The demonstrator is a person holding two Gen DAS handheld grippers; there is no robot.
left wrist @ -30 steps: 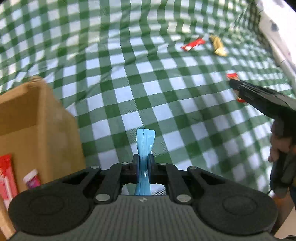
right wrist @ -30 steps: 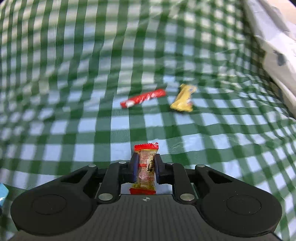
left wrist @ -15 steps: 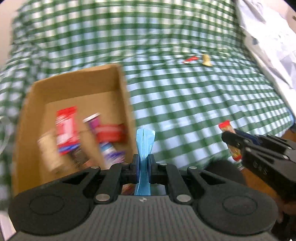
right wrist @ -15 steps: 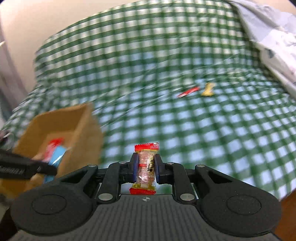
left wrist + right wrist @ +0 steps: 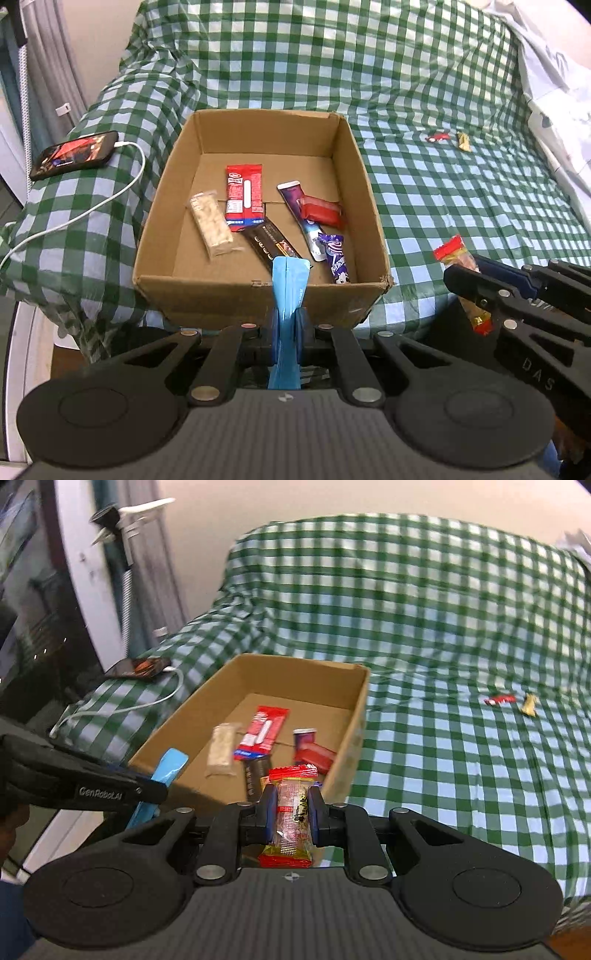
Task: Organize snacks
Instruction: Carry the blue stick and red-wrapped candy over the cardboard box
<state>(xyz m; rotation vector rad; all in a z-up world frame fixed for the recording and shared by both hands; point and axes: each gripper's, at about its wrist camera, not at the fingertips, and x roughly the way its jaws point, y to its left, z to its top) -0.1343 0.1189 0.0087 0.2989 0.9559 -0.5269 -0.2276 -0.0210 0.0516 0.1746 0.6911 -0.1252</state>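
Observation:
An open cardboard box (image 5: 369, 206) (image 5: 360, 709) sits on the green checked cloth and holds several wrapped snacks. My left gripper (image 5: 287, 325) is shut on a blue packet (image 5: 290, 291), held just in front of the box's near wall; it also shows in the right wrist view (image 5: 168, 771). My right gripper (image 5: 292, 812) is shut on a clear snack with red ends (image 5: 293, 808), near the box's right corner; it shows in the left wrist view (image 5: 461, 266). A red bar (image 5: 437, 137) (image 5: 498, 700) and a yellow snack (image 5: 463, 141) (image 5: 529, 703) lie far right on the cloth.
A phone (image 5: 74, 154) on a white charging cable (image 5: 92, 206) lies on the cloth left of the box. A white patterned sheet (image 5: 554, 92) covers the right edge. A curtain and wall stand at the left.
Both grippers have pulled back and swung left from the cloth with their snacks held. The box has come fully into view in front of them.

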